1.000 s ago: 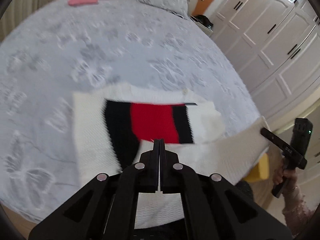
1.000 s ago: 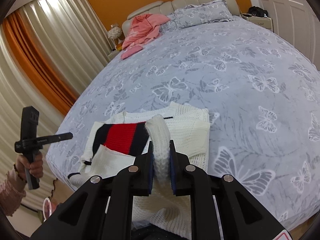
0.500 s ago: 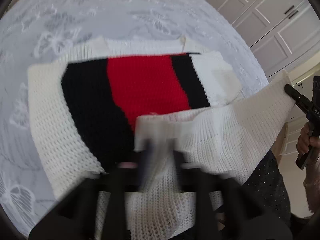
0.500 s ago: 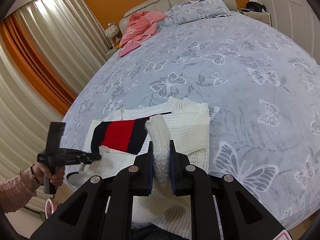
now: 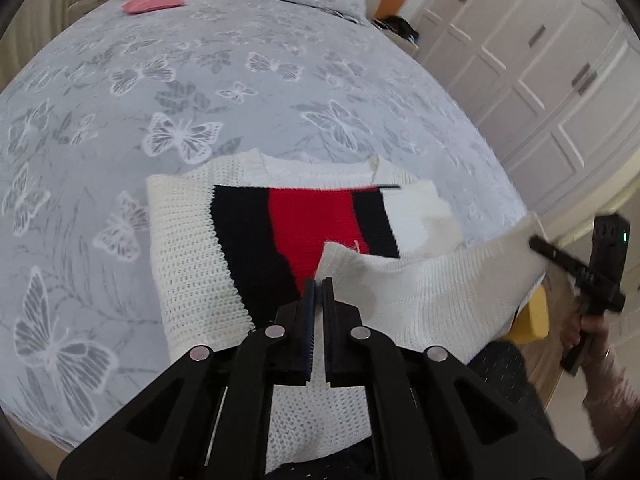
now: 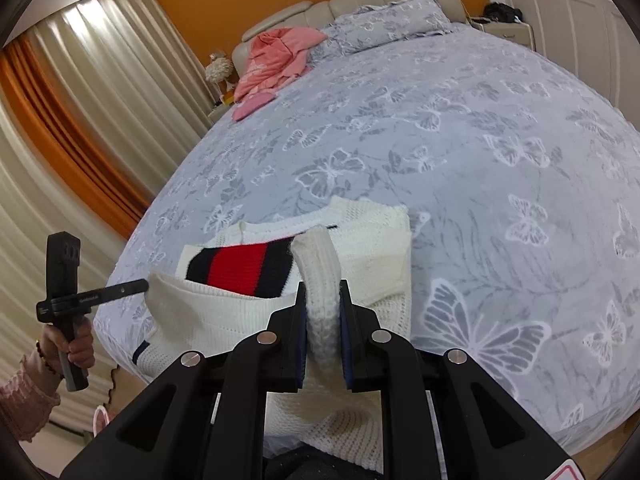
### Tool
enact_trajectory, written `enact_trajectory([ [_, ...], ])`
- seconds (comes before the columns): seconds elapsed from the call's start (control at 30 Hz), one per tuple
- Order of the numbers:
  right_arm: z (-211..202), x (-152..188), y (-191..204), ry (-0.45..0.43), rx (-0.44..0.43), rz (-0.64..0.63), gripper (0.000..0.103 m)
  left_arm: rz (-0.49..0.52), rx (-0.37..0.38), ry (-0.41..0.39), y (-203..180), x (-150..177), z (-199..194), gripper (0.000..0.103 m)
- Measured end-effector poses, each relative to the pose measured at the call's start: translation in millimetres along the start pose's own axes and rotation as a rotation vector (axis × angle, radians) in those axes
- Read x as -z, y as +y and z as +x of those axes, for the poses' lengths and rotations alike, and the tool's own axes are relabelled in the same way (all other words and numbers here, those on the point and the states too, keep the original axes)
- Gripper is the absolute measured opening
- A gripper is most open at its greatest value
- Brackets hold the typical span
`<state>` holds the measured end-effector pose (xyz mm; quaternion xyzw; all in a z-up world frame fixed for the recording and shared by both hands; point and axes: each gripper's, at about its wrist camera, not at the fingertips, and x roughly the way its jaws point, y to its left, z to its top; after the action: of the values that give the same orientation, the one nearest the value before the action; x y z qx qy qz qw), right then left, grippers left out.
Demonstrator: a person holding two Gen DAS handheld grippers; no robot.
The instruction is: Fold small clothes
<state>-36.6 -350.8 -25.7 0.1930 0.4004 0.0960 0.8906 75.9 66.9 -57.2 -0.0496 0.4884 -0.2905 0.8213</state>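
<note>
A small white knit sweater [image 5: 192,248] with a black and red band [image 5: 308,224] lies at the near edge of the bed; it also shows in the right wrist view [image 6: 372,248]. Its bottom hem [image 5: 432,280] is lifted and stretched between the two grippers. My left gripper [image 5: 319,282] is shut on one corner of the hem. My right gripper [image 6: 323,288] is shut on a thick bunch of the hem at the other corner. Each gripper shows in the other's view, left gripper [image 6: 132,287], right gripper [image 5: 536,244].
The bed [image 6: 460,128] has a grey butterfly-print cover. Pink clothes [image 6: 276,56] lie by the pillows at the head. White wardrobe doors [image 5: 540,80] stand to the right, curtains [image 6: 80,128] to the left. The bed's near edge drops off below the sweater.
My left gripper swung down close over the sweater, then pulled back, now shut on the hem corner. The hem is raised and stretched between both grippers. The right gripper kept its hold.
</note>
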Motion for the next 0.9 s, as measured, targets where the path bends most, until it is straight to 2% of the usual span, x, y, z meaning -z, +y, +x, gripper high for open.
enact_trajectory([
  [0.13,-1.4,-17.8,8.4,-0.024,-0.023,-0.026,0.014,-0.012,-0.008,-0.071,-1.0,-14.2,-17.2,0.002],
  [0.3,20.4,-63.1,15.5,-0.061,-0.022,-0.082,0.014,0.0,-0.05,-0.149,3.6,-47.5,-36.1,0.002],
  [0.37,49.9,-80.7,6.7,-0.05,-0.02,-0.069,0.017,-0.019,-0.094,-0.175,15.0,-64.4,-35.8,0.002],
  [0.4,64.2,-85.0,1.7,-0.039,-0.004,-0.059,0.019,-0.037,-0.14,-0.175,25.1,-73.5,-29.1,0.002],
  [0.43,84.1,-89.7,-6.9,-0.022,0.02,-0.049,0.025,-0.052,-0.169,-0.166,33.6,-78.0,-21.4,0.002],
  [0.47,111.5,-94.0,-20.2,0.015,0.05,-0.027,0.027,-0.075,-0.213,-0.161,44.1,-82.3,-11.2,0.002],
  [0.53,138.4,-95.4,-36.3,0.07,0.122,0.012,0.028,-0.146,-0.284,-0.135,71.2,-85.4,19.8,0.003],
  [0.57,144.6,-95.1,-42.4,0.091,0.151,0.041,0.028,-0.172,-0.308,-0.111,80.9,-84.6,33.1,0.003],
  [0.6,141.0,-92.0,-47.1,0.087,0.142,0.084,0.028,-0.201,-0.324,-0.086,90.0,-80.8,45.2,0.003],
  [0.67,122.2,-79.6,-46.4,0.067,0.095,0.112,0.031,-0.238,-0.301,-0.076,94.4,-68.4,51.0,0.002],
  [0.73,99.0,-55.9,-38.6,0.073,0.11,0.074,0.056,-0.226,-0.242,-0.095,84.5,-53.3,39.5,0.004],
  [0.8,80.0,-26.2,-37.1,0.094,0.145,0.051,0.059,-0.202,-0.211,-0.095,72.6,-36.4,26.0,0.006],
  [0.83,75.4,-15.3,-38.8,0.11,0.151,0.053,0.059,-0.201,-0.201,-0.091,69.9,-30.4,22.1,0.013],
  [0.87,70.9,-3.2,-40.8,0.134,0.17,0.06,0.059,-0.218,-0.195,-0.077,67.3,-19.4,17.9,0.024],
  [0.9,66.2,8.3,-42.8,0.152,0.188,0.068,0.059,-0.231,-0.19,-0.071,67.8,-14.5,17.1,0.026],
])
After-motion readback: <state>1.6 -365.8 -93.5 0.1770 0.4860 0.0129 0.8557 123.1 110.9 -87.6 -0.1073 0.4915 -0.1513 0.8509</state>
